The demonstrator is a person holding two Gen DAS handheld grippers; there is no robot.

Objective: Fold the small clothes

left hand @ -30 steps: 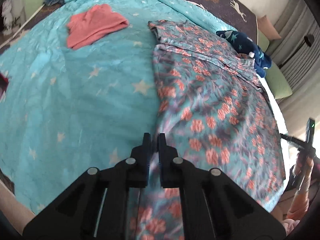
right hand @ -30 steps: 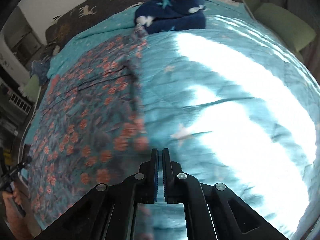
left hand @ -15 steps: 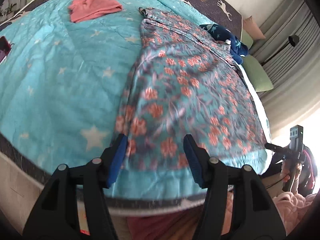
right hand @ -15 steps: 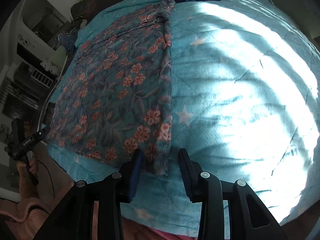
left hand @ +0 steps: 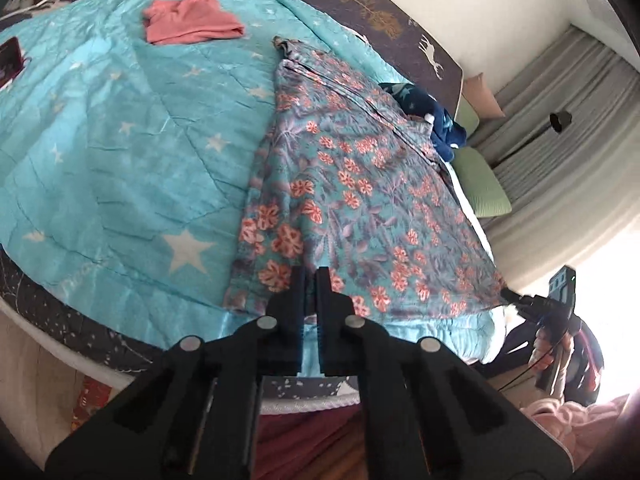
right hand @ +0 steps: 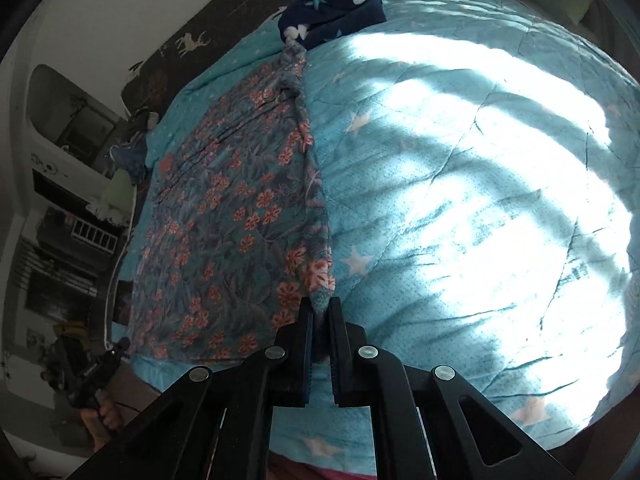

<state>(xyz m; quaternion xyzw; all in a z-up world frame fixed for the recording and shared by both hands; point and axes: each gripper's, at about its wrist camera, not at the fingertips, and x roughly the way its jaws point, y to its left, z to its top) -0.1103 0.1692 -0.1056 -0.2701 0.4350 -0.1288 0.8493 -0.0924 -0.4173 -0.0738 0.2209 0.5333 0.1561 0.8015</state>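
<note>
Harsh window glare, fisheye-warped edges

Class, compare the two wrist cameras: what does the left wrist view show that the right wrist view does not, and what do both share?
Only the left wrist view shows the pink garment folded on the far side of the bed and the left gripper closed on the near hem. Only the right wrist view shows the right gripper pinching a near corner, beside sunlit quilt. Both show the floral garment spread flat on the turquoise star quilt and the navy garment.

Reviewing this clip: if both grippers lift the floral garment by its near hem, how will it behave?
The floral garment looks thin and creased, so it would likely drape limply. Being long, its far end probably drags across the quilt. It likely sags between both grippers.
</note>
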